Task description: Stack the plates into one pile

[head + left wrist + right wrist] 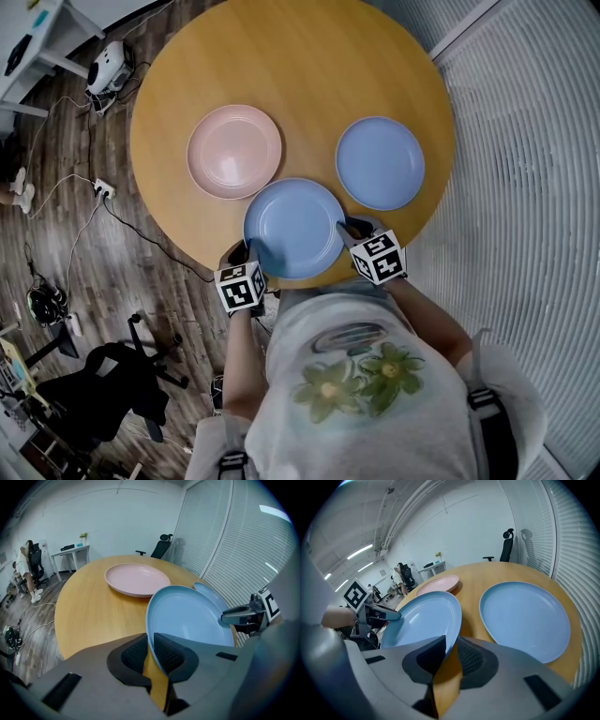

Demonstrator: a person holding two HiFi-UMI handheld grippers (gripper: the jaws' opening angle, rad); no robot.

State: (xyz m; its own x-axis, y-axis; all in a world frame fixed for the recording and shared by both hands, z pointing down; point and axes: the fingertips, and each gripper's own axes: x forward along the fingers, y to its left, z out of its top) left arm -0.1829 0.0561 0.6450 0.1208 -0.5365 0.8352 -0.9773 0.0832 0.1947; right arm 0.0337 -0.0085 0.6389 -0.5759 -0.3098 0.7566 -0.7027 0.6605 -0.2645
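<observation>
Three plates lie on the round wooden table (309,56). A pink plate (233,151) is at the left and a blue plate (380,162) at the right. A second blue plate (293,228) sits nearest me, overhanging the table's front edge. My left gripper (251,251) is shut on this near plate's left rim; the left gripper view shows the rim (152,634) pinched between the pads and the plate tilted. My right gripper (352,230) has the plate's right rim (454,634) between its jaws, against the left pad, with a narrow gap at the other pad.
Cables and a power strip (101,189) lie on the wooden floor left of the table. A black office chair (112,384) stands at the lower left. A ribbed white surface (525,141) runs along the right. A desk (70,552) stands far behind the table.
</observation>
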